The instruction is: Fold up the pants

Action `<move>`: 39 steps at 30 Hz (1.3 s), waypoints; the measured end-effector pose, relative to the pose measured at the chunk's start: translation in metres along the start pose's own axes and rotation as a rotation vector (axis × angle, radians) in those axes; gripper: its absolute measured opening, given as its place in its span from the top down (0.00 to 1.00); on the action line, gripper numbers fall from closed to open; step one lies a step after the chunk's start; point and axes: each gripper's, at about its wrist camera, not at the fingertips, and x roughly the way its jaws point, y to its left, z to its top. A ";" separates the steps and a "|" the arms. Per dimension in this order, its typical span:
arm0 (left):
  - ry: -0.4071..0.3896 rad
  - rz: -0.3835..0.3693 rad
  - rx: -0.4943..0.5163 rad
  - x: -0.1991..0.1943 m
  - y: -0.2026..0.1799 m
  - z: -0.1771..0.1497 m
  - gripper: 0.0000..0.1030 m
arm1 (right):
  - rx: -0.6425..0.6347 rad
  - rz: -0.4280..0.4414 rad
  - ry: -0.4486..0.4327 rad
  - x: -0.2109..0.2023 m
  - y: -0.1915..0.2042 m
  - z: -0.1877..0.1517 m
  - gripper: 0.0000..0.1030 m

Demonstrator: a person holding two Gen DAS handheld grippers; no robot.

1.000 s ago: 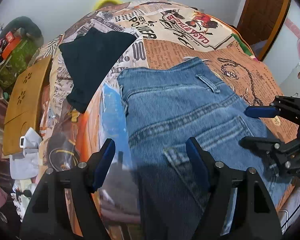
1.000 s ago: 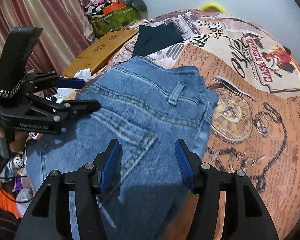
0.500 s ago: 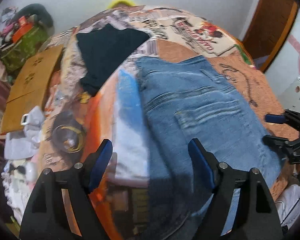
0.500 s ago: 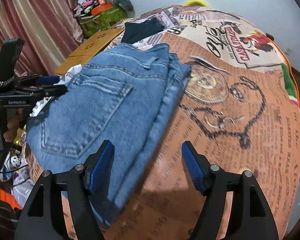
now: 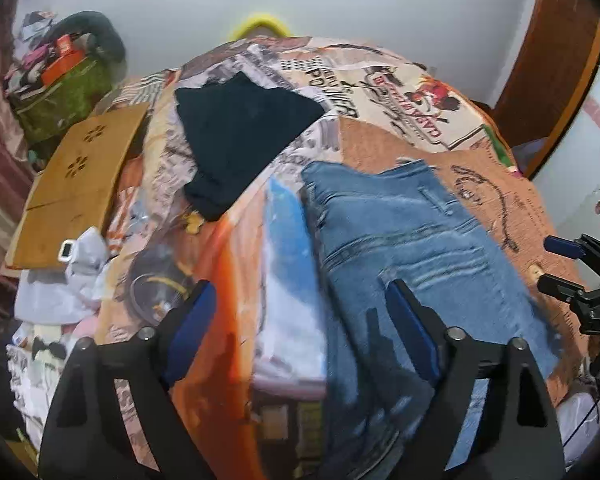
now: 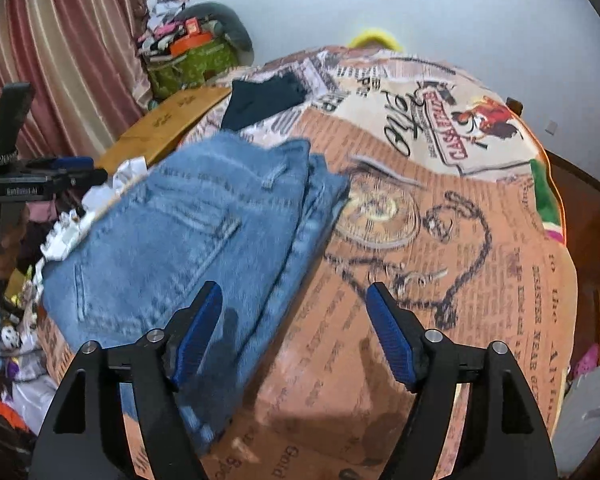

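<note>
Pants (image 6: pixel 188 240), blue denim, lie on the bed (image 6: pixel 460 280) as a compact folded bundle, back pocket and belt loop facing up, with several layers stacked along the edge nearest the printed watch on the bedspread. Judged from that shape, the folding looks essentially finished; what may remain is only a tidy of the edges or moving the bundle aside, perhaps toward the dark folded garment (image 5: pixel 240 140) that lies farther up the bed, apart from the jeans. The left gripper (image 5: pixel 300 328) hovers over the near edge of the denim and the bedspread beside it, its jaws opening wide, with nothing pinched between the blue pads. The right gripper (image 6: pixel 294 332) hangs over the other edge of the bundle, its jaws also opening, one finger above the denim and the other above bare bedspread, gripping nothing. As for containers, a green patterned bag or basket (image 6: pixel 192 64) stands beyond the bed by the curtain, heaped with an orange box and other clutter too blurred to name. A flat wooden board (image 5: pixel 76 188) rests beside the bed, and loose white items lie near it.
</note>
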 end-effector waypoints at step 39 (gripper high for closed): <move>0.163 -0.377 -0.071 0.051 -0.006 0.056 0.57 | 0.223 0.394 0.107 0.068 -0.013 0.059 0.80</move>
